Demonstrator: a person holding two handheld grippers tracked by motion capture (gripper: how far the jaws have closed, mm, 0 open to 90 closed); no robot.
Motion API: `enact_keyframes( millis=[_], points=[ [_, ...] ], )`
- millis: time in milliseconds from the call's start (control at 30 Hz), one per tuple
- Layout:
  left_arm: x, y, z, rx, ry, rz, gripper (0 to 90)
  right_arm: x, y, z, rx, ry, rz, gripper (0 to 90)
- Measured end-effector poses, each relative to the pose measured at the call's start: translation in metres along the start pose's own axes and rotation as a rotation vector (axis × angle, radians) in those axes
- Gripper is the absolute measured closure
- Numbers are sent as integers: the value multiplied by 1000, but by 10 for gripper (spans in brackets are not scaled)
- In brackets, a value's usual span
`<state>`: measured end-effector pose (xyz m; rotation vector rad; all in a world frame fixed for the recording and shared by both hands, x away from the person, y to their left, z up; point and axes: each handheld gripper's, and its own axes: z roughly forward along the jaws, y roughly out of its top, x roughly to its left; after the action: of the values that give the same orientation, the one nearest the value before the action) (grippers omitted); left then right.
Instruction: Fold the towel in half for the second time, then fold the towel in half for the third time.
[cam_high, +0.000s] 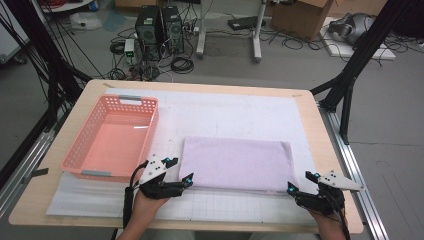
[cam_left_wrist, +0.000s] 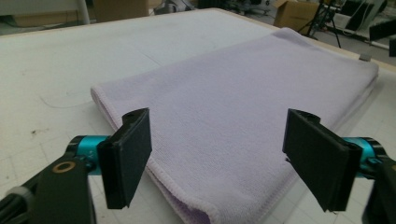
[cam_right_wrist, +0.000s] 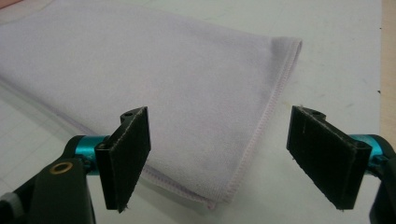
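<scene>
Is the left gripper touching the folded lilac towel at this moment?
Apart. In the left gripper view the left gripper has its jaws wide open above the near corner of the towel, with neither pad pressing on the cloth.

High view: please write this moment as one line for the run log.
towel: folded, flat on mat | left gripper: jaws open at near-left corner | right gripper: jaws open at near-right corner | pink basket: left of towel

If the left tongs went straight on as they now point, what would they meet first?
Probably the folded lilac towel: its near corner lies just ahead between the open left tongs.
</scene>
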<state>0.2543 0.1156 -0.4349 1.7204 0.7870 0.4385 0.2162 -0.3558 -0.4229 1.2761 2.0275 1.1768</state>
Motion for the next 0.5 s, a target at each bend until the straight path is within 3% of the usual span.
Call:
enact_keyframes(
  millis=[167, 500],
  points=[
    [2, 1, -4, -20, 13, -19, 214, -1, 1, -1, -16, -10, -2, 203],
    [4, -1, -3, 18, 9, -33, 237, -5, 0, -1, -24, -21, 22, 204]
  ],
)
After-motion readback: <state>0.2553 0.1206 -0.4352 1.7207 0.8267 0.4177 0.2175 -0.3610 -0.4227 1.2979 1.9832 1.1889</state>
